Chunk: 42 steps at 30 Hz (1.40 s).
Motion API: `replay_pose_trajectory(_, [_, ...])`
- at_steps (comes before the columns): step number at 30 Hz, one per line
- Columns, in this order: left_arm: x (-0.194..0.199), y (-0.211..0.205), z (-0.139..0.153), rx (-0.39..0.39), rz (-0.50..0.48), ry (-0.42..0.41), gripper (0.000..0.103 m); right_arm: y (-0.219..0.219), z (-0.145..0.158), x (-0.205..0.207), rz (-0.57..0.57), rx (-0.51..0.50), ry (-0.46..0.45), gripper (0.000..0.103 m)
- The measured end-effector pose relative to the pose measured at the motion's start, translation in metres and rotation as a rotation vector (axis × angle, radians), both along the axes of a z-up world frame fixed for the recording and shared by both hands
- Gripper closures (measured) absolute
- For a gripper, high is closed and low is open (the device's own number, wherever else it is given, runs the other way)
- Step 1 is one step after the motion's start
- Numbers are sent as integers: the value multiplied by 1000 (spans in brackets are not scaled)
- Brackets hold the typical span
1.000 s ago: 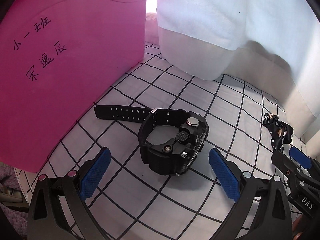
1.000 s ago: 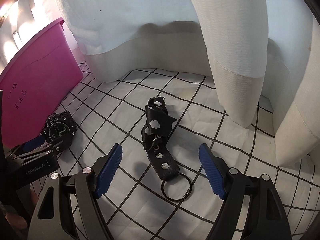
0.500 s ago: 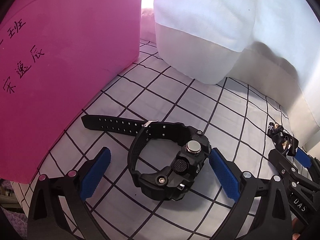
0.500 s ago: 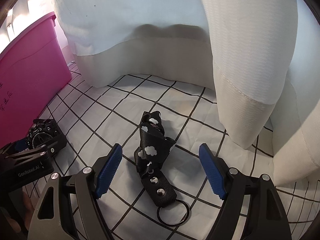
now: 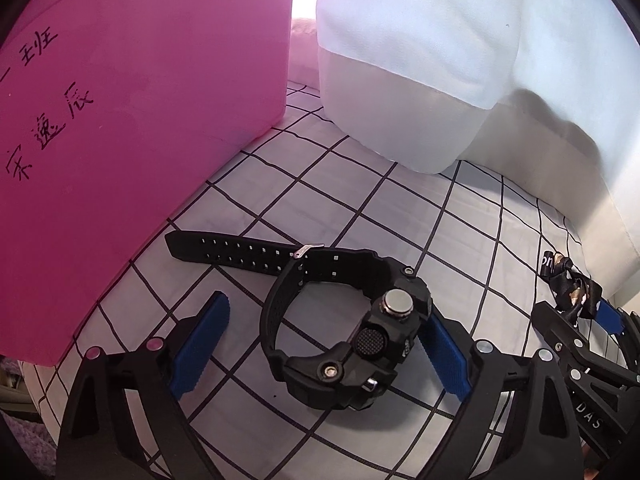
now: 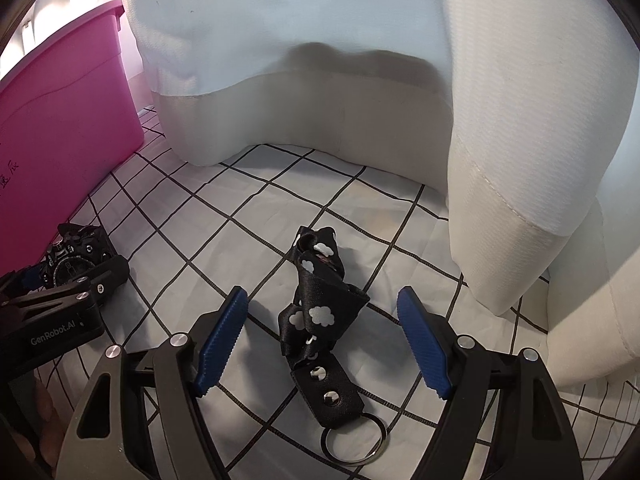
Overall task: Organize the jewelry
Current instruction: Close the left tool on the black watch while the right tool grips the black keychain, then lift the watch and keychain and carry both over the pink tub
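Note:
A black wristwatch (image 5: 348, 332) lies on the checked cloth (image 5: 360, 184), its strap stretched out to the left. My left gripper (image 5: 324, 344) straddles it and its jaws are closing. The right pad (image 5: 446, 352) is right at the watch case, while the left pad (image 5: 200, 344) stands apart from the strap loop. A black key strap with white clouds (image 6: 316, 312) and a metal ring (image 6: 354, 440) lies between the wide, open jaws of my right gripper (image 6: 323, 344), touching neither pad. In the right wrist view the left gripper (image 6: 68, 276) and the watch (image 6: 76, 256) sit at the far left.
A pink plastic box (image 5: 120, 140) with handwriting stands close on the left of the watch. White curtain folds (image 6: 320, 80) hang down to the cloth behind and to the right of both items. The two grippers work side by side, close together.
Both grippers have moved forward over their items: watch and key strap now lie deeper between the jaws. The left jaws have narrowed a little; the right jaws keep their width.

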State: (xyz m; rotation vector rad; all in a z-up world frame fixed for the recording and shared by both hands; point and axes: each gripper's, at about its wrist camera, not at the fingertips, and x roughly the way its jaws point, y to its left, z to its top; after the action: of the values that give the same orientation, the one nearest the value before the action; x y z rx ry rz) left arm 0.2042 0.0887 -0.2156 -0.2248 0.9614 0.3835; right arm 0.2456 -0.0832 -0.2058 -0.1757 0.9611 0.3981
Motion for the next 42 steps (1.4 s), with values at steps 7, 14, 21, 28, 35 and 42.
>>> replay_pose_trajectory(7, [-10,-9,7,-20,-27,-30,39,-9,4,-7,-10,6,-20,65])
replay_pose_trajectory(14, [-15,-10,10,-42,-14,-37,39,-24,8,-10,-14,63,-20,78])
replay_pose_trajectory(21, [-21,-14,14,-36,-5,-42,39,-31,17,-17,-5,81,-46,78])
replay_pose_trajectory(28, [-33,-21,24,-28,8,-52,39,-36,23,-24,14,89,-50,78])
replay_pose_trajectory(35, [-47,-34,46,-15,17,-76,39,-41,42,-37,46,87,-61,78])
replay_pose_trajectory(42, [-69,-54,94,5,19,-123,39,-51,89,-58,86,101,-91,78])
